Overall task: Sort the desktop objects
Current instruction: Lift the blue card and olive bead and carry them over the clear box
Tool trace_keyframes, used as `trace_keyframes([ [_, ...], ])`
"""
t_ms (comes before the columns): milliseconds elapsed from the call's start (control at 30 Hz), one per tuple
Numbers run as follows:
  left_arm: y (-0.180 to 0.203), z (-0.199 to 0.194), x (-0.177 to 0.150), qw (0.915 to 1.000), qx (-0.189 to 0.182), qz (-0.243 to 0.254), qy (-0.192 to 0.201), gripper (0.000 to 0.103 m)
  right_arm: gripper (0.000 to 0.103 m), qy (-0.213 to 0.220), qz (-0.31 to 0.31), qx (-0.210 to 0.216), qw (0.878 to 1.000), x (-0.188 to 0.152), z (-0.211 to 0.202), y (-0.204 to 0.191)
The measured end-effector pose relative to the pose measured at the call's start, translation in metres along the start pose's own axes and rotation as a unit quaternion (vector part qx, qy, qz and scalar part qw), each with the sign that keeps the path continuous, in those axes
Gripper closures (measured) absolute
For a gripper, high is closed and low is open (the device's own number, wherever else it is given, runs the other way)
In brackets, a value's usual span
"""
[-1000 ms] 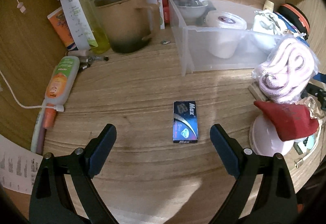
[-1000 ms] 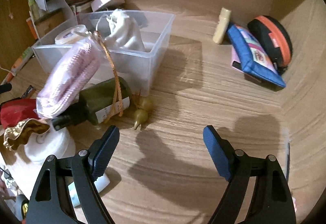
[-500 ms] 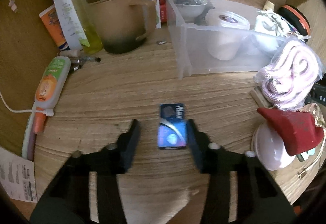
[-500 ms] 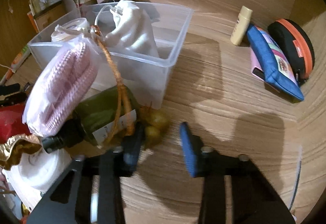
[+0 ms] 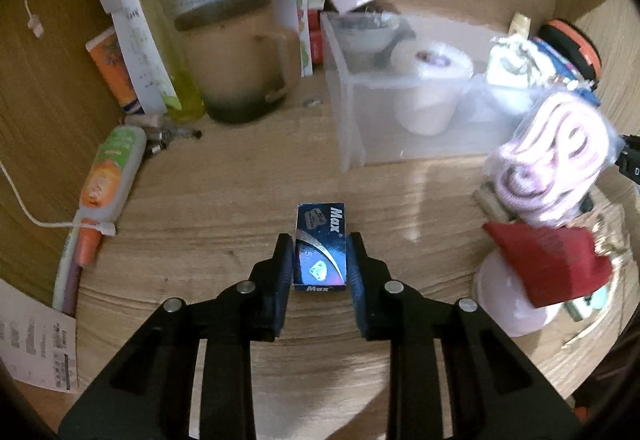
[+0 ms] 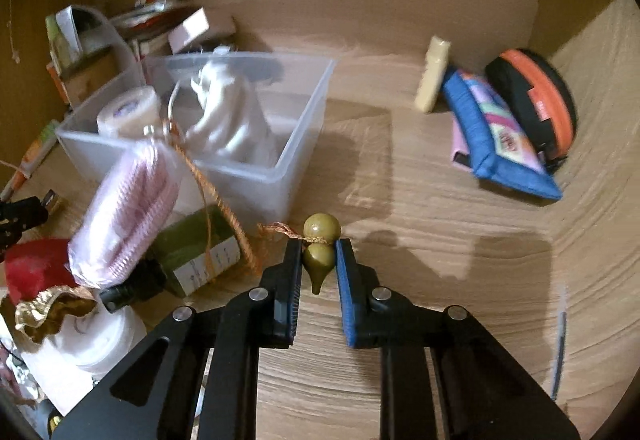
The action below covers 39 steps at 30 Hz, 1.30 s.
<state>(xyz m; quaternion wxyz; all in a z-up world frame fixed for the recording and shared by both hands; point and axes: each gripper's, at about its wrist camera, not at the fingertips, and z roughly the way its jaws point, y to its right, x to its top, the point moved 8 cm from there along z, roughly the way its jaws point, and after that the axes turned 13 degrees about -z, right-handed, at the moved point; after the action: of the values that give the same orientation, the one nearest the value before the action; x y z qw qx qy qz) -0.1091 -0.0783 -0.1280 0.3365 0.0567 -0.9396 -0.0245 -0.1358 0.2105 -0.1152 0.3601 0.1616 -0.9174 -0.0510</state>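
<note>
Wood-grain desk (image 5: 224, 200) and a wooden back wall are framing a crowded spread: a mug (image 5: 240, 56), bottles and papers at the back, a clear bin (image 5: 348, 120) in the middle. You are working both pick-ups at once. Your left gripper (image 5: 320, 260) is closing on the blue box (image 5: 320, 248), which is lying flat on the desk in front of the bin, and the pads are already touching its long sides. Your right gripper (image 6: 319, 260) is clamped on the lower bulb of the gourd charm (image 6: 319, 252), with its gold cord (image 6: 224, 200) trailing back over the green bottle (image 6: 192, 252) beside the bin. This looks like the grasping step, lifts not yet made. Next, finish squeezing the box, then raise the charm slowly, since the cord may be snagging on the bottle, and carry each toward the bin.
</note>
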Motion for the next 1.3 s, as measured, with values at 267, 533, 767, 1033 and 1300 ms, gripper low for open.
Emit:
trace_keyframes([
  [267, 0.015, -0.026, 0.018, 0.9991, -0.026, -0.003, 0.034, 0.076, 0.088, 0.04, 0.005, -0.022, 0.999, 0.023, -0.026, 0.01],
  [533, 0.031, -0.045, 0.044, 0.9966, -0.05, -0.002, 0.065, 0.076, 0.088, 0.087, 0.014, -0.026, 0.996, 0.047, -0.054, 0.015],
  [767, 0.044, -0.052, 0.068, 0.9944, -0.065, -0.001, 0.083, 0.076, 0.088, 0.122, 0.008, -0.026, 0.992, 0.08, -0.069, 0.014],
  [1033, 0.051, -0.042, 0.086, 0.994, -0.07, -0.004, 0.084, 0.076, 0.088, 0.144, 0.001, -0.016, 0.989, 0.112, -0.065, 0.007],
  [1300, 0.056, -0.011, 0.089, 0.9958, -0.072, -0.003, 0.057, 0.076, 0.088, 0.094, -0.005, 0.019, 0.995, 0.102, -0.017, -0.007],
])
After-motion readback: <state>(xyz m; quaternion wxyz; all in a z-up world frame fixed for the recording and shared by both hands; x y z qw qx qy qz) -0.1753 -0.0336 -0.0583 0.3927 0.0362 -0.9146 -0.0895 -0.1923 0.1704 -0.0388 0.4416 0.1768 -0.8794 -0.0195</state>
